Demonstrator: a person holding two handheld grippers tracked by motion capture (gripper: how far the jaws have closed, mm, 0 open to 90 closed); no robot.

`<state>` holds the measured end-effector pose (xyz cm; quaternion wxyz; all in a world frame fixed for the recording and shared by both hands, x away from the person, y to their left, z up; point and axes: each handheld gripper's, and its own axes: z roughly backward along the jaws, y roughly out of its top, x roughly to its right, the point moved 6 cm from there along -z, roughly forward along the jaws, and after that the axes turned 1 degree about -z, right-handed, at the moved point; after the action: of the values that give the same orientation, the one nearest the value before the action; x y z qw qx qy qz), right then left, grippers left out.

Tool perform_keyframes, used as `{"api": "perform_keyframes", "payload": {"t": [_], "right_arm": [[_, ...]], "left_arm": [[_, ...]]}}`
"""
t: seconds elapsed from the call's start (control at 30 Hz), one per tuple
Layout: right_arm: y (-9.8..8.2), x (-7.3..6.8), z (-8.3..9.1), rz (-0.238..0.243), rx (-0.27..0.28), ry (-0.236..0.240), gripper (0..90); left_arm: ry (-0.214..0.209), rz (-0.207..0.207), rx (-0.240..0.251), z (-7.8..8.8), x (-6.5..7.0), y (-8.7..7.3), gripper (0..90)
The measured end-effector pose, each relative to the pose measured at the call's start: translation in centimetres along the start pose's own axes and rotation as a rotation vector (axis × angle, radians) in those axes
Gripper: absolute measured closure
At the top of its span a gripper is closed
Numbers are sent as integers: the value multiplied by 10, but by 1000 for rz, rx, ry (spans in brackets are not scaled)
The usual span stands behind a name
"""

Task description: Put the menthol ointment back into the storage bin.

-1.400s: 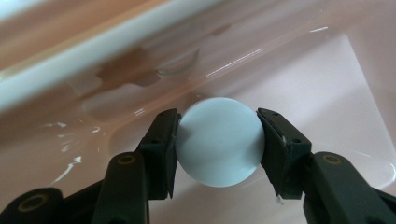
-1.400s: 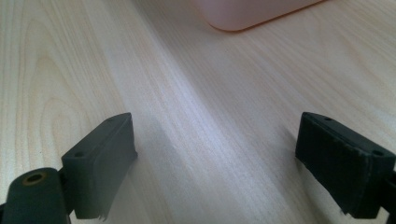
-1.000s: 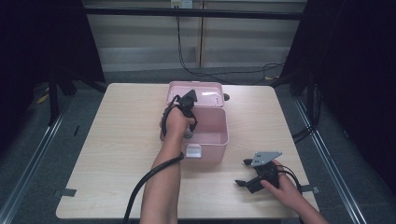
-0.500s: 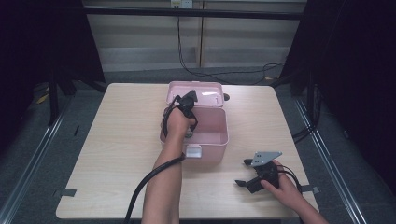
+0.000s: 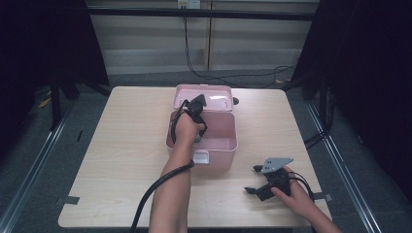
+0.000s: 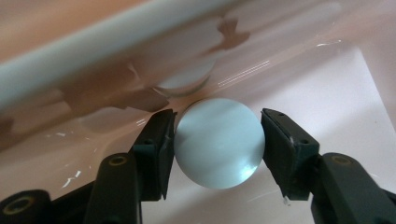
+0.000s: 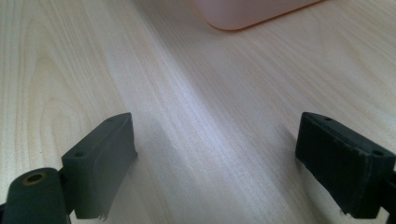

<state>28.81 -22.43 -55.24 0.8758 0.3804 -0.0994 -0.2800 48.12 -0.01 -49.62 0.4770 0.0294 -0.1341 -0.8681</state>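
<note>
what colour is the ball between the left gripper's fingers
Pale blue-grey, almost white, with a soft sheen. The ball shows best in the left gripper view, inside the pink box.

No readable text, label, brand, number or sign appears on any object or surface in these views.
</note>
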Motion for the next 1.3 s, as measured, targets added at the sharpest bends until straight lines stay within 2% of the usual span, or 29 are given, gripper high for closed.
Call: {"api": "perform_keyframes", "payload": {"t": [0.2,0.33,0.6,0.73,1.03,1.13,1.3], "right_arm": [[0,0,0,0,0,0,115],[0,0,0,0,0,0,115],[0,0,0,0,0,0,115],[0,0,0,0,0,0,115],[0,0,0,2,0,1,115],[0,0,0,2,0,1,115],[0,0,0,0,0,1,114]], "left_arm": [[-6,20,-12,0,0,-2,380],[-19,36,-23,3,1,-4,360],[-17,66,-33,11,-2,-6,321],[-19,75,-37,14,-3,-8,270],[-53,70,-28,26,1,-9,214],[-44,59,-32,29,1,-9,191],[-58,55,-41,33,2,-12,168]]}}
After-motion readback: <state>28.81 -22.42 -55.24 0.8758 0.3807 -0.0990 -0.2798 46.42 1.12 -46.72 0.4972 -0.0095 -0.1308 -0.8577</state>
